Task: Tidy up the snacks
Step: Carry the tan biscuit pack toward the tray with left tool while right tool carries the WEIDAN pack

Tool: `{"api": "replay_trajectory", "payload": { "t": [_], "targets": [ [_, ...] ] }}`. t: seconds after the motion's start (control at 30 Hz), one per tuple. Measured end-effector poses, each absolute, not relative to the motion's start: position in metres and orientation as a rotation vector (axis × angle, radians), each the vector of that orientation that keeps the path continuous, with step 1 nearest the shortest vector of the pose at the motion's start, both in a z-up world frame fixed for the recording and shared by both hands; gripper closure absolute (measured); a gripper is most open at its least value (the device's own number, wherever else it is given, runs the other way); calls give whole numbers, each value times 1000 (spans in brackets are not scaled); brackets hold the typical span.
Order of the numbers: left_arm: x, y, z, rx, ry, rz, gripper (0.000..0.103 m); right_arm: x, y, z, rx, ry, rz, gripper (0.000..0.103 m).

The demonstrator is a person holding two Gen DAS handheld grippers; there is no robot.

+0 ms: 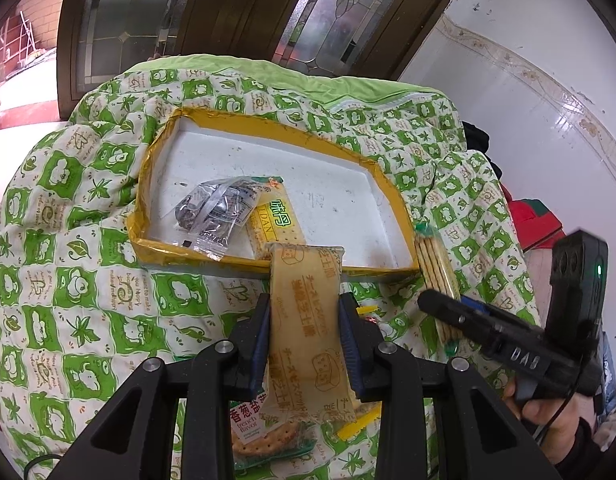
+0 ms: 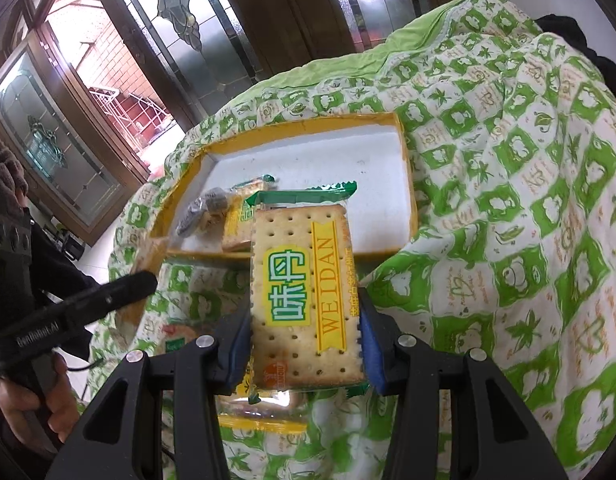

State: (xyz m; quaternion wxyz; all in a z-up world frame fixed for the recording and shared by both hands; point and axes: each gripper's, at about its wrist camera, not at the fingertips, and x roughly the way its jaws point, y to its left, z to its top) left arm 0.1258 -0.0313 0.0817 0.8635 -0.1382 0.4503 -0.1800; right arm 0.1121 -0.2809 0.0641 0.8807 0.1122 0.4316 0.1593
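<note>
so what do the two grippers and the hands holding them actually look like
Both the left gripper and the right gripper have black angular frames with silver bolts and blue ribbed fingers. White lettering marks their black bodies. A thin black cable trails by the bare hand, which has a dark sleeve.

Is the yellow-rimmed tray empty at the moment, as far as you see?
No, the tray already holds a clear packet and a Weidan cracker pack.

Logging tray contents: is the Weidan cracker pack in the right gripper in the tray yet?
Not yet. The Weidan cracker pack is clamped in the right gripper, held short of the yellow-rimmed tray.
</note>
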Motion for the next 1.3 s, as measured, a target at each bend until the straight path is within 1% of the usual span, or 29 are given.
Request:
{"api": "replay_trajectory", "payload": {
  "t": [0.1, 0.23, 0.33, 0.43, 0.6, 1.3],
  "targets": [
    [127, -33, 80, -288, 950, -378, 70, 123, -284, 64, 276, 932, 355, 57],
    [130, -36, 79, -289, 954, -380, 70, 133, -282, 72, 229, 894, 329, 57],
    [132, -38, 79, -289, 954, -384, 70, 140, -284, 76, 250, 883, 329, 57],
    [132, -40, 79, -281, 958, -385, 70, 141, -287, 73, 253, 870, 317, 57],
    [133, -42, 80, -276, 958, -387, 70, 140, -290, 61, 273, 901, 321, 57],
    [151, -53, 85, -235, 961, -384, 70, 144, -289, 62, 272, 898, 331, 57]
  ]
}}
